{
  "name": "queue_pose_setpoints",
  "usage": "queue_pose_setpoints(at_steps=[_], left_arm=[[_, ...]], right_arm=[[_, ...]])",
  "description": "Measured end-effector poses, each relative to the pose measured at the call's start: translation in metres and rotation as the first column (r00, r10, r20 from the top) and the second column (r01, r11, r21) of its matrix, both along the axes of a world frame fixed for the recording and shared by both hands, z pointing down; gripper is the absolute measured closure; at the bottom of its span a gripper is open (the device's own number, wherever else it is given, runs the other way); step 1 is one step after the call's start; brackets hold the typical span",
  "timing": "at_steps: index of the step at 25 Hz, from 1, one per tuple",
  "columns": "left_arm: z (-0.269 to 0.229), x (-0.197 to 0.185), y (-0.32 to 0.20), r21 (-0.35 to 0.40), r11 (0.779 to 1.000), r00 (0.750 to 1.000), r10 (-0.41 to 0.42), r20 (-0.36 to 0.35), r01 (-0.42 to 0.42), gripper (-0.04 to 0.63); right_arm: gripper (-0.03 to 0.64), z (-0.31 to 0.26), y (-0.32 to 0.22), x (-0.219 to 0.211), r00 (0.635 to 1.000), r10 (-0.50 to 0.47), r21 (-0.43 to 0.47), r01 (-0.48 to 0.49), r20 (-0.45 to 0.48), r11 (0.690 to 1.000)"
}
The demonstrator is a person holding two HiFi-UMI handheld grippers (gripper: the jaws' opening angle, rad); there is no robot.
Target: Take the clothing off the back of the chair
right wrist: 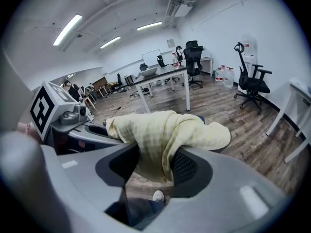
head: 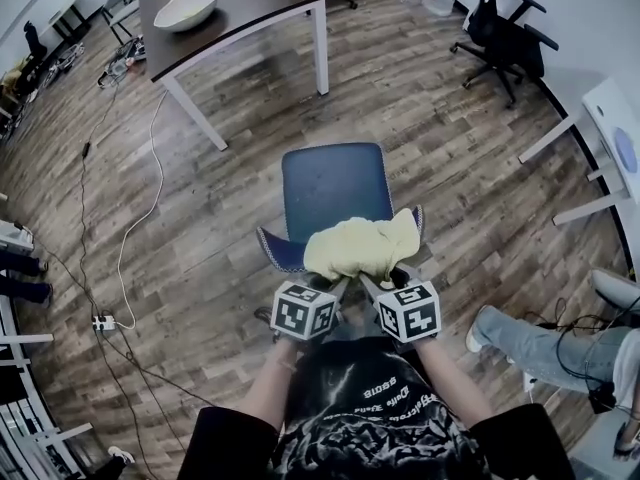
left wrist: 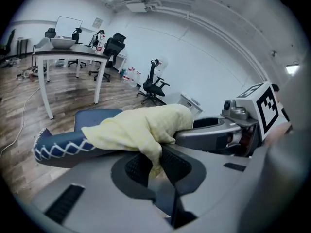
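While left gripper (left wrist: 154, 163) and right gripper (right wrist: 154, 165) angle down | both pinch clothing (head: 360, 246)

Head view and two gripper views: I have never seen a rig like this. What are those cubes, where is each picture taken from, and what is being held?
There is no robot here: a person holds a two-jaw tool in each hand. The marker cubes are parts of those tools. The head view looks down from a camera on the person's head, with the left gripper at its left and the right gripper at its right. Each other picture comes from a camera riding on one gripper, looking along its jaws. A pale yellow garment is draped over the back of a blue chair. Both grippers are closed on its near side, and each gripper view shows fabric pinched between the jaws.
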State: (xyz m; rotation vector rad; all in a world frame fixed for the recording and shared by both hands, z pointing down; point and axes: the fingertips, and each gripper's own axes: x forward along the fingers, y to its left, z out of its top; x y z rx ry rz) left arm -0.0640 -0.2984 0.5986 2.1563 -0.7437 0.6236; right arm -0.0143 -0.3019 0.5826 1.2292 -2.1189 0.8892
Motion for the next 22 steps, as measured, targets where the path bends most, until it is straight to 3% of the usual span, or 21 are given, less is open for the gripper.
queue_pose_setpoints(at_steps=[7, 12, 16, 22], left_arm=[[0.0, 0.01, 0.003, -0.014, 0.999, 0.999, -0.038, -0.024, 0.038, 0.558], [-0.007, 0.007, 0.007, -0.004, 0.998, 0.997, -0.059, -0.041, 0.058, 0.565], [-0.01, 0.01, 0.015, 0.05, 0.998, 0.999, -0.03, -0.039, 0.032, 0.566], [-0.017, 0.003, 0.024, 0.028, 0.997, 0.993, -0.063, -0.1, 0.066, 0.566]], right_arm=[[0.508, -0.006, 0.005, 0.0, 0.999, -0.037, 0.04, 0.038, -0.016, 0.998], [0.515, -0.01, 0.006, -0.003, 1.0, -0.025, 0.043, 0.025, -0.005, 0.999], [0.514, -0.011, 0.011, 0.0, 0.999, -0.023, 0.055, 0.022, 0.028, 0.998], [0.518, -0.017, 0.02, -0.006, 0.999, -0.011, 0.088, 0.007, 0.05, 0.996]])
